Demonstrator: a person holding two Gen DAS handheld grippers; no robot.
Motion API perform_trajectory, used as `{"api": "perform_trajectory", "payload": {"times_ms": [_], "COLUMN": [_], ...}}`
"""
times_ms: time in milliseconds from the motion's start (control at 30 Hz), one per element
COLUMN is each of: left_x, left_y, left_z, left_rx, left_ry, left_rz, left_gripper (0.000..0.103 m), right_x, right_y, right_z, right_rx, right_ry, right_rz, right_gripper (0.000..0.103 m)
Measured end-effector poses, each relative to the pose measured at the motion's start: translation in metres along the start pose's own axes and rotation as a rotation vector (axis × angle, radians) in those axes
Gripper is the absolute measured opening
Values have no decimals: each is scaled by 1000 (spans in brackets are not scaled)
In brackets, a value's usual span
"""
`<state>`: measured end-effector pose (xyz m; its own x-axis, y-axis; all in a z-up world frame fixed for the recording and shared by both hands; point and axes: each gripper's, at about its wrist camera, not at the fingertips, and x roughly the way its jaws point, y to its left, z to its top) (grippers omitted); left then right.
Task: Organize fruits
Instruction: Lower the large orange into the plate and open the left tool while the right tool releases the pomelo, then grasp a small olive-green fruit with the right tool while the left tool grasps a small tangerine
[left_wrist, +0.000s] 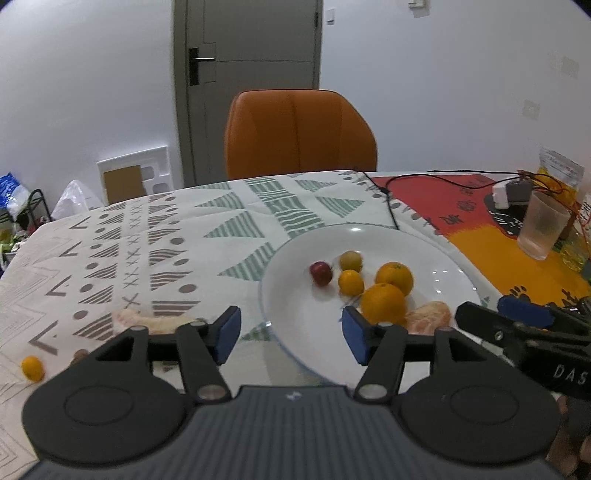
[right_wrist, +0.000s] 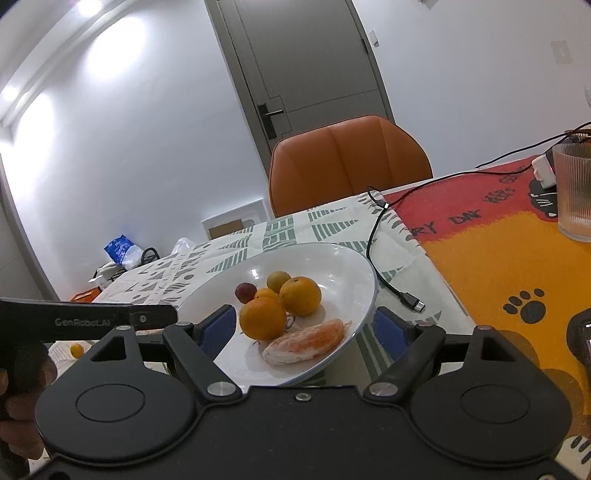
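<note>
We hold both tools low by the round white plate, w/ nothing in either one. Our left gripper is spread wide at the bottom middle of its view, blue pads empty. Our right gripper is spread wide too, at the bottom middle of its view, and holds nothing.

The plate sits mid-right in the left view. We think the fruit is piled there b/c that is the spot to gather it all. Let's count what is on it: 2 big round oranges, 1 small orange round fruit, 1 small yellow-green round fruit, 1 small dark red round fruit and 1 peeled orange half at the near rim. They sit close, some touching.

Not all fruit is home yet. 1 tiny orange round fruit lies on the patterned white tablecloth at the lower left of the left view, well apart from the plate. 1 pale peeled piece lies just past our left pad; it's blurry, so we can't tell what it is. We guess those go next.
</note>
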<state>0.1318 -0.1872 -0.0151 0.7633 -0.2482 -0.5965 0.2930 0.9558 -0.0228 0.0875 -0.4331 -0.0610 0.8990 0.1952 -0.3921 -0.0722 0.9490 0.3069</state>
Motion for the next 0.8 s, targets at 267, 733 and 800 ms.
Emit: {"api": "perform_trajectory", "payload": {"times_ms": [267, 733, 800], "left_x": [-12, -33, -35], "left_y": [21, 69, 77], "left_z": [-5, -11, -13], "left_rx": [-15, -102, -120], "left_ry": [-14, -48, -49], "left_rz": [47, 132, 143], "left_gripper": [81, 90, 90], "right_x": [0, 10, 12], "right_y": [10, 48, 53], "right_z": [3, 6, 6], "right_rx": [-14, -74, -81], "right_ry": [1, 10, 11], "right_rz": [7, 31, 32], "right_gripper": [83, 100, 100]}}
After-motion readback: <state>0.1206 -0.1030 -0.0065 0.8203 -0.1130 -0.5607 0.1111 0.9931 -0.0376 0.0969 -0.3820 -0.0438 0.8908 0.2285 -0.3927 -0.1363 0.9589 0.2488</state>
